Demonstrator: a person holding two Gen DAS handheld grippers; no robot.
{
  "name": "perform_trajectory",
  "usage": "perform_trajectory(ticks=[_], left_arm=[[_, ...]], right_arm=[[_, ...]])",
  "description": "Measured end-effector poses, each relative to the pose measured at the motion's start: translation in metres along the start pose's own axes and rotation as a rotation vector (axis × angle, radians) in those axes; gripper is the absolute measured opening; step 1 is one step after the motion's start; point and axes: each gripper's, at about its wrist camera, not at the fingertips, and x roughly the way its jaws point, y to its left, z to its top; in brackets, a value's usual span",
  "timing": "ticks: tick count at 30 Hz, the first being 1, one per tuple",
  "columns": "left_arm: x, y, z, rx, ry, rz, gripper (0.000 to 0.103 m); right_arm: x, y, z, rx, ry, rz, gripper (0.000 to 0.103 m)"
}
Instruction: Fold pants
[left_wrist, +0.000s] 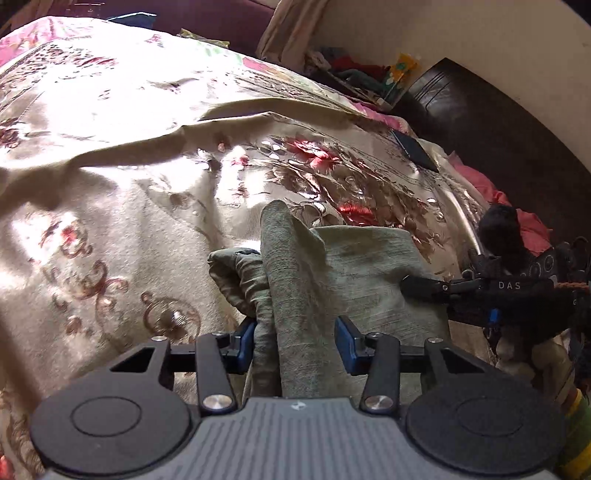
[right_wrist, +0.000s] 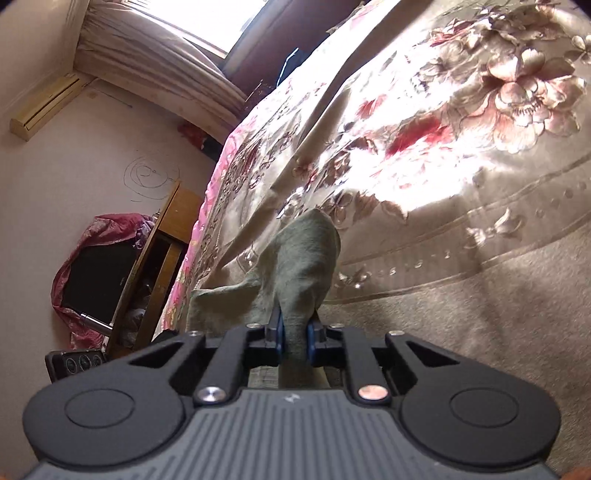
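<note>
Grey-green pants (left_wrist: 354, 266) lie bunched on a floral bedspread (left_wrist: 129, 122). My left gripper (left_wrist: 295, 341) is open, its blue pads on either side of a raised fold of the pants, with a gap at the right pad. My right gripper (right_wrist: 294, 338) is shut on a fold of the pants (right_wrist: 303, 258), which rises ahead of the pads. The right gripper also shows in the left wrist view (left_wrist: 417, 286), at the right edge of the pants.
The bedspread (right_wrist: 443, 166) covers the whole bed. A dark phone (left_wrist: 415, 149) lies near the dark headboard (left_wrist: 498, 122). Clutter sits at the bed's far corner (left_wrist: 369, 74). Beside the bed stand a wooden cabinet (right_wrist: 155, 266) and a covered television (right_wrist: 96, 273).
</note>
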Motion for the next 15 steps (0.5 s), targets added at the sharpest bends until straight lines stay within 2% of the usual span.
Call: perform_trajectory(ticks=[2,3,6,9,11,13,15], left_arm=[[0.029,-0.011,0.015,0.038,0.018,0.006,0.057],[0.043,-0.016,0.019,0.069,0.027,0.037,0.057],[0.064,-0.017,0.02,0.09,0.062,0.064,0.057],[0.053,-0.017,0.013,0.094,0.045,0.091,0.061],[0.038,-0.017,0.007,0.101,0.023,0.144,0.065],[0.023,-0.02,0.002,0.123,-0.004,0.2,0.067],[0.007,-0.029,-0.003,0.17,-0.042,0.256,0.067]], right_arm=[[-0.001,-0.013,0.016,0.004,-0.023,-0.062,0.014],[-0.002,-0.02,0.025,0.011,-0.04,-0.106,0.018],[-0.009,-0.023,0.034,-0.039,-0.086,-0.185,0.022],[-0.025,-0.009,0.024,-0.126,-0.162,-0.264,0.028],[-0.038,0.002,0.01,-0.173,-0.216,-0.311,0.031],[-0.05,0.018,-0.013,-0.258,-0.232,-0.299,0.031],[-0.055,0.035,-0.037,-0.318,-0.204,-0.252,0.031]])
